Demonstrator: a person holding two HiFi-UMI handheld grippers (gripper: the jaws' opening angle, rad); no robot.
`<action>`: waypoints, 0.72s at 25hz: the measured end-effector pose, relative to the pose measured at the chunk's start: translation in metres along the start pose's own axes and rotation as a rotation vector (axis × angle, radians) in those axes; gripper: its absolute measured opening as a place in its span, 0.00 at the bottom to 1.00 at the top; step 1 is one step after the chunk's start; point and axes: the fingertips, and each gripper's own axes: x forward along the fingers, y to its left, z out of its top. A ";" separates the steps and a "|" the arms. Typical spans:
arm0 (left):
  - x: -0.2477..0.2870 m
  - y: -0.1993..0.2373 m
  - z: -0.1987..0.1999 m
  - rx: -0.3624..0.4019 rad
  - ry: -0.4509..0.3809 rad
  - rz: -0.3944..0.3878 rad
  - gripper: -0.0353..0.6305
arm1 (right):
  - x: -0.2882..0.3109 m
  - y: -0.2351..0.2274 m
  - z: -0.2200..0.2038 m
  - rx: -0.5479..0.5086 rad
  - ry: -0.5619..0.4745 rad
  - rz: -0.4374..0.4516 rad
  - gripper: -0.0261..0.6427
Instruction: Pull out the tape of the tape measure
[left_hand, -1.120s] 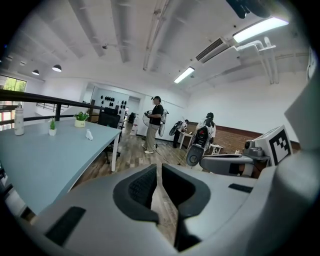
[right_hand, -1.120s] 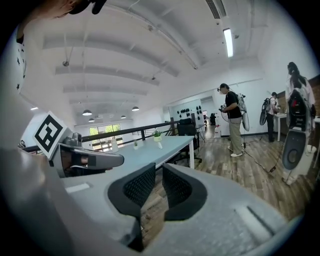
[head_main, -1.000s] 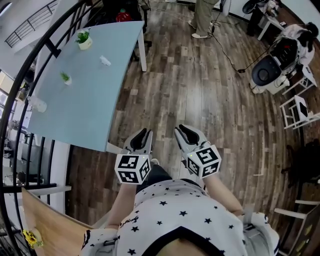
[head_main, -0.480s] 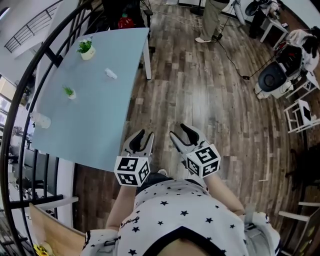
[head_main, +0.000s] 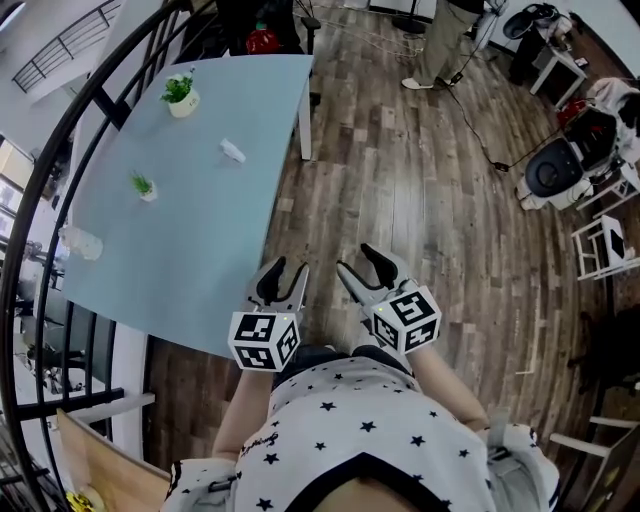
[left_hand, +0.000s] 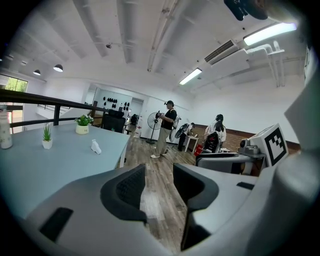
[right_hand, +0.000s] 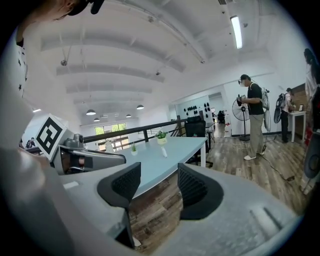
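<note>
On the pale blue table (head_main: 190, 240), at about eleven o'clock from the person wearing the rig, lies a small white object (head_main: 232, 151). It is the only thing I can see that might be the tape measure, and I cannot be sure that it is. My chief worry is exactly that: a reach made on a guess could close on the wrong thing. If it is the measure, a light case on a smooth top would likely skid toward the puller unless one gripper pins it while the other draws the tab, and a tab that slips could let the tape snap back. The object looks pale, short and slightly lopsided. It lies flat and alone, with no tape showing, and it is too small for me to pick out a tab or a lock. Both tools are well apart from it, held low in front of the person's body over the plank floor (head_main: 420, 200). The left gripper (head_main: 289, 270) has its jaws opening, and only floor shows in the gap between its dark ribbed pads (left_hand: 131, 186). The right gripper (head_main: 358, 262) is opening too and is just as empty. Farther out on the table, a potted plant (head_main: 181, 95) stands at twelve o'clock of the white object, a smaller plant (head_main: 145, 186) at eight, and a clear bottle (head_main: 85, 242) near the far left edge beside the black railing (head_main: 60, 150). A standing person (head_main: 445, 45) is across the room at one o'clock.
</note>
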 end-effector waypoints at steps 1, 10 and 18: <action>0.000 0.003 0.000 -0.005 0.001 0.007 0.29 | 0.003 0.000 0.001 -0.003 0.002 0.004 0.36; 0.021 0.042 0.008 -0.050 -0.004 0.089 0.31 | 0.047 -0.013 0.012 -0.013 0.015 0.060 0.38; 0.068 0.073 0.044 -0.108 -0.086 0.197 0.31 | 0.109 -0.056 0.046 -0.083 0.018 0.179 0.39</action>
